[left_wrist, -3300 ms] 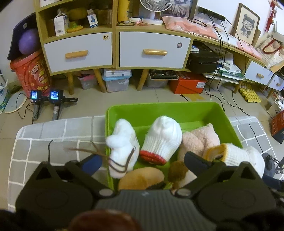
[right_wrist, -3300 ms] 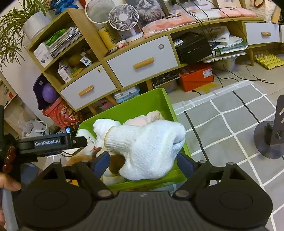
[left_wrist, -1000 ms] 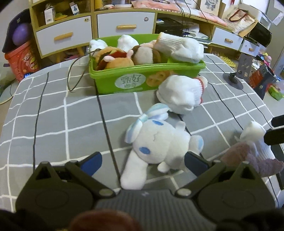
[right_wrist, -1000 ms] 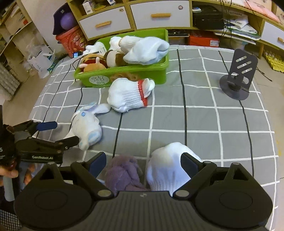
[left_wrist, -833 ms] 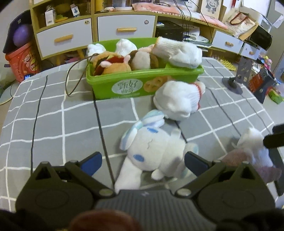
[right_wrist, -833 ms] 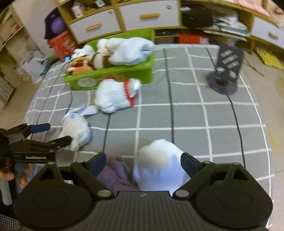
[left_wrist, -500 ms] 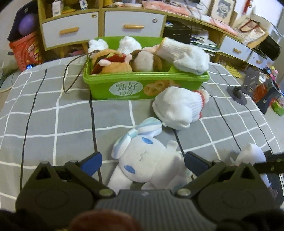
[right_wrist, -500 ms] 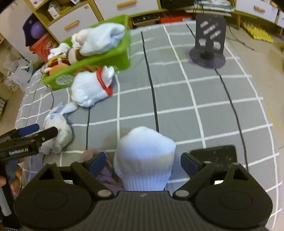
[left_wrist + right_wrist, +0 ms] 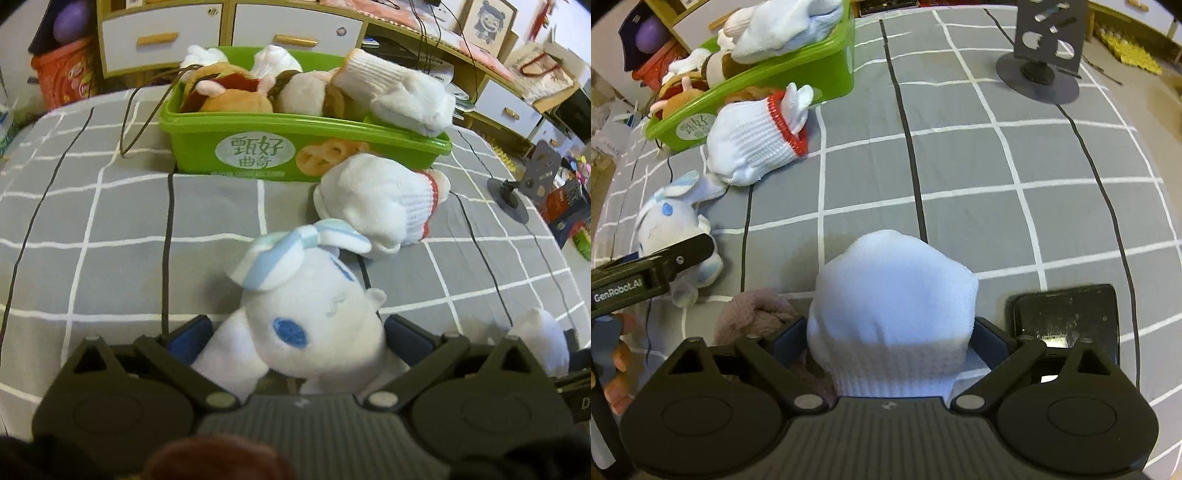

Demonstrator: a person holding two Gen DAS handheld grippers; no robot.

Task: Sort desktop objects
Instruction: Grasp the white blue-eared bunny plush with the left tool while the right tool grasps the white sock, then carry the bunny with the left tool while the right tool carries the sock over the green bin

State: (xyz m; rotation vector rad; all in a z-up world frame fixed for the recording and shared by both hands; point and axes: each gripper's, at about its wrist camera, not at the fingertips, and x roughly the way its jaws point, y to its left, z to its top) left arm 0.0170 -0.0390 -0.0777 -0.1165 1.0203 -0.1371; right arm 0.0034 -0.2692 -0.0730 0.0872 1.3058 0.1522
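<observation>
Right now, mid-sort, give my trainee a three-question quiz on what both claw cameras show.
1. True or false: the green bin is empty.
2. What sits between the left claw fingers: A) white bunny B) purple ball C) fan?
3. Fill in: right of the white glove in the right claw lies a black ____.

Key: 1 false; 2 A; 3 phone.

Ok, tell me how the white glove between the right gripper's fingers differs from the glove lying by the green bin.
The white glove shows a plain white cuff; the glove by the green bin has a red-trimmed cuff. The first sits between the right gripper fingers, whose jaws are opening; the second lies free against the green bin. Both are white knit and stuffed.
</observation>
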